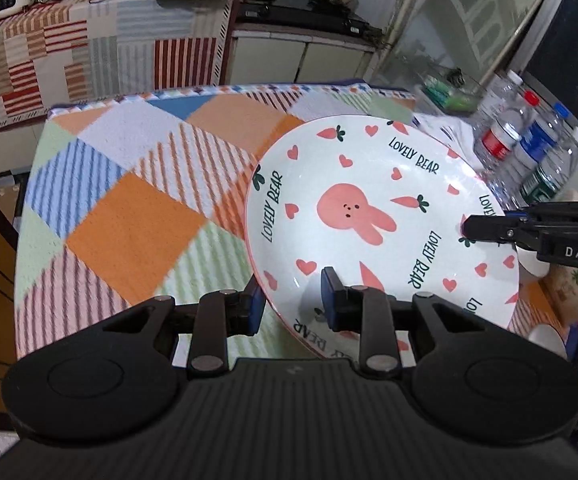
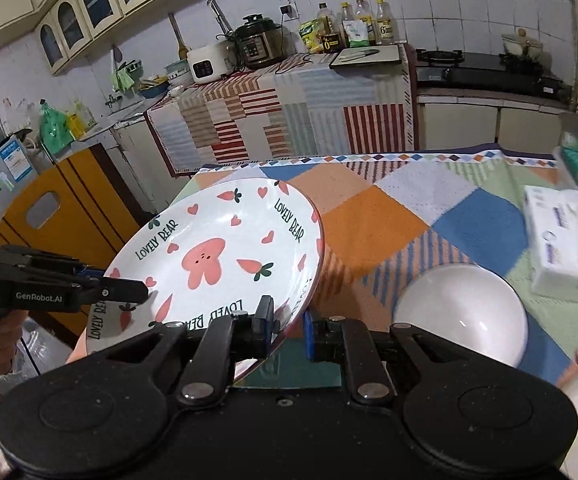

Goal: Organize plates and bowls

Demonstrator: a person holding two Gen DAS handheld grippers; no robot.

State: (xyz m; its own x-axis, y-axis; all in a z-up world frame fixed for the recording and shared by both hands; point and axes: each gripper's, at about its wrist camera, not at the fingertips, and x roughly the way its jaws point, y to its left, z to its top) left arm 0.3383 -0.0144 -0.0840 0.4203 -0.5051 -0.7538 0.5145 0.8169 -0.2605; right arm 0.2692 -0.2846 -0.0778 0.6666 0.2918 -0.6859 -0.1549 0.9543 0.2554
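Patchwork cloth [image 1: 129,184] in orange, blue, green and striped squares covers the surface, its textured weave running ahead of both grippers to a diamond-patterned far hem. Beyond that edge stands a kitchen counter [image 2: 289,120] draped in a striped cloth, with a pressure cooker [image 2: 257,42], oil bottles [image 2: 353,24] and a black gas stove [image 2: 489,68] against white wall tiles. Broad bare cloth lies ahead and to the left of the left gripper [image 1: 295,300]. Right of the right gripper [image 2: 287,326] sit a glossy white bowl [image 2: 461,316] and, farther off, a tissue box [image 2: 565,240].

Held tilted above the cloth between the two grippers is the round, shallow ceramic plate [image 1: 369,216], smooth white with a pink rabbit, carrots, hearts and "LOVELY BEAR" lettering. The left gripper pinches its near rim, one pad above and one beneath. The right gripper is closed on the opposite rim, the edge clamped between its blue-padded fingers [image 2: 263,320]. Clear plastic water bottles [image 1: 529,148] stand past the plate's far right edge.
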